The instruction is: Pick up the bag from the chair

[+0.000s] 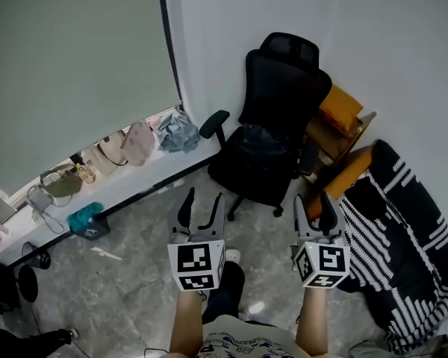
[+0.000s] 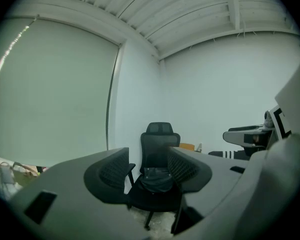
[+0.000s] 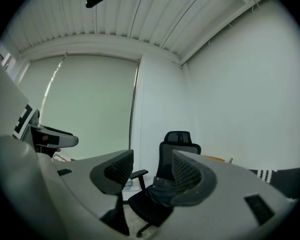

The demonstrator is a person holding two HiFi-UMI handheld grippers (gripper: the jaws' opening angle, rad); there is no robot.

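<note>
We hold both grippers low in front of us, short of the black office chair [image 1: 275,118] that stands in the corner of the room, and neither touches it. The bag [image 1: 262,142], dark and slumped, lies on the chair's seat against the base of the backrest, between the two armrests. The left gripper [image 1: 203,200] points toward the chair's front left side as the head view shows it. Its fingers [image 2: 111,171] stand apart with nothing between them, and through the gap its own view shows the chair and the bag well beyond the tips. The right gripper [image 1: 313,200] is level with the left one and lines up with the chair's right side. Its fingers [image 3: 116,170] are also spread and empty, and the chair's seat and the bag show in the gap, well apart from them. The grey stone floor [image 1: 134,282] lies bare between us and the chair's wheeled base. To the left of the chair, along the foot of the pale roller blind [image 1: 67,66], sits a row of handbags [image 1: 138,142] with a crumpled blue-grey bundle [image 1: 178,131] nearest the chair's armrest. To the right of the chair, against the white wall [image 1: 388,43], we see an orange and yellow thing [image 1: 340,107] just beside the backrest. A black-and-white striped cloth [image 1: 403,222] is spread nearer to us on that same side.
</note>
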